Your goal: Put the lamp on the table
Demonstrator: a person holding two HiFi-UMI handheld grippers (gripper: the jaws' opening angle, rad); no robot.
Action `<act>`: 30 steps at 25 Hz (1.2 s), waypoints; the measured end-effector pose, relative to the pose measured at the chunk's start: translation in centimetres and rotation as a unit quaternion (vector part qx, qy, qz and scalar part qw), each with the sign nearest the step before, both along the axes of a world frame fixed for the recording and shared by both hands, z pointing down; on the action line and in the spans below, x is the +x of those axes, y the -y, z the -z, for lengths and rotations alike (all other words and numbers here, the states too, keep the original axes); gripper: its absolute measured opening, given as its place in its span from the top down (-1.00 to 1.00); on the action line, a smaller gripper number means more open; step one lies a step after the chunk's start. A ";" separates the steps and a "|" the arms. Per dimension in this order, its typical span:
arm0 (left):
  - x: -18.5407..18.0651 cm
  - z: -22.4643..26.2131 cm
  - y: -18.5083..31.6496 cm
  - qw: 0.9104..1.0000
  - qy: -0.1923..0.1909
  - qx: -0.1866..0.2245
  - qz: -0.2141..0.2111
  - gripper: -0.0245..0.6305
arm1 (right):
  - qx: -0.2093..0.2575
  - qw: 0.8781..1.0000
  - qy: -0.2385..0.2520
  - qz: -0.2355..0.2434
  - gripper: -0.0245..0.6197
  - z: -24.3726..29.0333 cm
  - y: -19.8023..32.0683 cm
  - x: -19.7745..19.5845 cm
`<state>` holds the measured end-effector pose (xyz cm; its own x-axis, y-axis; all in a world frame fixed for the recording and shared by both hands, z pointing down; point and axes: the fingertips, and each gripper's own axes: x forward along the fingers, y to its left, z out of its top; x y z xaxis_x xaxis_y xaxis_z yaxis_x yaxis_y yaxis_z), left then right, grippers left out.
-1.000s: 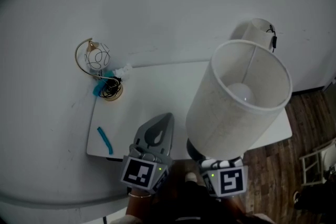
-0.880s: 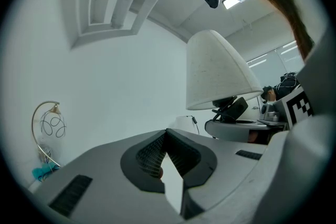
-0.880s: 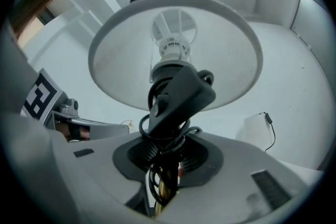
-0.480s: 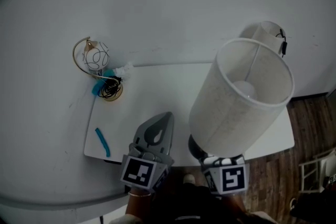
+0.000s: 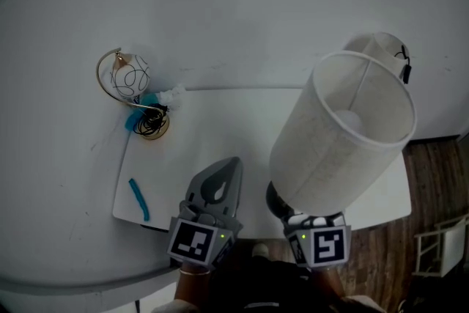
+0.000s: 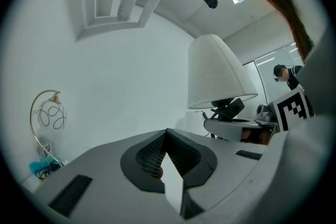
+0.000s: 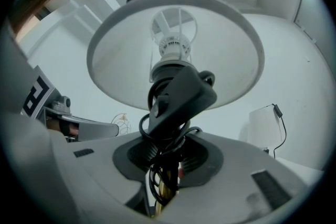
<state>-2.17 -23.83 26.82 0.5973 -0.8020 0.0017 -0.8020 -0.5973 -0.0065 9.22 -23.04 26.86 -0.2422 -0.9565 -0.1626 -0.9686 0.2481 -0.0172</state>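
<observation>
A lamp with a white drum shade (image 5: pixel 343 134) hangs tilted over the right part of the white table (image 5: pixel 212 130). My right gripper (image 7: pixel 167 164) is shut on its slim stem, which is wrapped in black cord, just below the black socket housing (image 7: pixel 178 97). In the head view only that gripper's marker cube (image 5: pixel 323 246) shows under the shade. My left gripper (image 5: pixel 217 189) hovers over the table's near edge with its jaws shut and nothing between them. The shade (image 6: pixel 218 73) also shows to the right in the left gripper view.
A gold wire lamp with a round cage (image 5: pixel 129 81) and a coil of black cord stands at the table's far left corner. A teal strip (image 5: pixel 138 199) lies near the left front edge. A second white shade (image 5: pixel 386 48) stands by the wall at right. Wood floor (image 5: pixel 434 179) lies right of the table.
The lamp and my right gripper have drifted a little to the right. The left gripper has stayed where it was.
</observation>
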 end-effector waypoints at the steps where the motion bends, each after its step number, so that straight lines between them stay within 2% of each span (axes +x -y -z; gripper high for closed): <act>1: 0.0 -0.2 0.2 1.000 0.000 -0.003 0.001 0.93 | 0.002 1.000 0.000 0.001 0.60 0.1 0.4 0.1; 20: -0.5 -3.2 3.6 0.999 -0.002 -0.033 0.026 0.93 | 0.002 1.000 -0.014 0.014 0.60 -2.4 5.2 1.7; 30: 0.1 -3.5 5.0 0.999 -0.010 -0.037 0.020 0.93 | -0.001 1.000 -0.013 0.015 0.60 -4.0 7.3 1.4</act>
